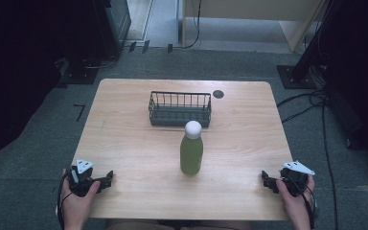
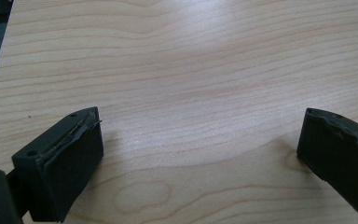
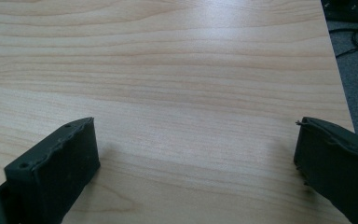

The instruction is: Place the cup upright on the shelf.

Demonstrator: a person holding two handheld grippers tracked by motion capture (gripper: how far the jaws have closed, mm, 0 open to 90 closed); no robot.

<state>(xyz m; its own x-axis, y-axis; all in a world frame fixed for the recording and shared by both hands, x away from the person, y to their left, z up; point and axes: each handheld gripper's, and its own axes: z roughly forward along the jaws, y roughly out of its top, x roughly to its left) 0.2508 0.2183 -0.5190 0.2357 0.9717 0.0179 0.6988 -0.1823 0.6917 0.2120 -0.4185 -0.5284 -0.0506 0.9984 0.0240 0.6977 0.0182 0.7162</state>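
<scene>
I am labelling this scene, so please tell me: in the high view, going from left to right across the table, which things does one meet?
left tool → wire basket → green bottle → dark round spot on the table → right tool

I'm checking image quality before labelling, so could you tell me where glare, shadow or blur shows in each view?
High view: evenly lit table, dark surroundings, green bottle slightly soft. Left gripper view: pale glare on the wood at top centre, soft shadows beside the jaws. Right gripper view: similar glare near the top, jaws mildly blurred.
</scene>
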